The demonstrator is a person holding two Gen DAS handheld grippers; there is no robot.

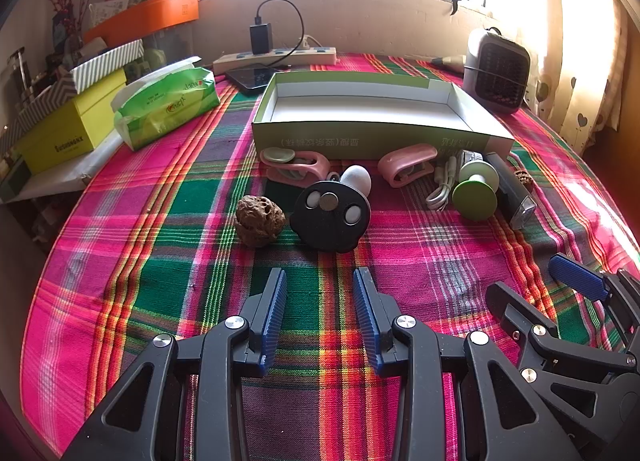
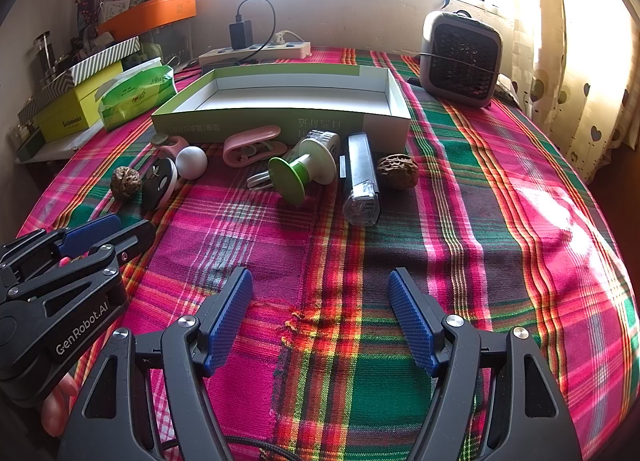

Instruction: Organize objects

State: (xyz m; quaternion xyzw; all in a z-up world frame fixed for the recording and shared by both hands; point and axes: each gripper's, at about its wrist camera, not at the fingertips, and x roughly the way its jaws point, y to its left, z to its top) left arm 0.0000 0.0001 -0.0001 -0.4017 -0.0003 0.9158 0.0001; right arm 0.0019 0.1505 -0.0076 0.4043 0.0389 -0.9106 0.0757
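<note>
Both our tools, left tool [image 1: 320,281] and right tool [image 2: 320,281], hover apart, empty. Mid-tabletop, before the empty box [image 2: 280,117], lies a hard, light walnut [image 1: 259,221]; we'd pinch its bumpy sides.

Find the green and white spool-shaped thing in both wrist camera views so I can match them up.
Left wrist view: the green and white spool lies right of centre, between the white cable and the dark flashlight.
Right wrist view: it lies just left of centre, left of that flashlight.
Shared landmark: the open green box, directly behind the spool in both views.
</note>
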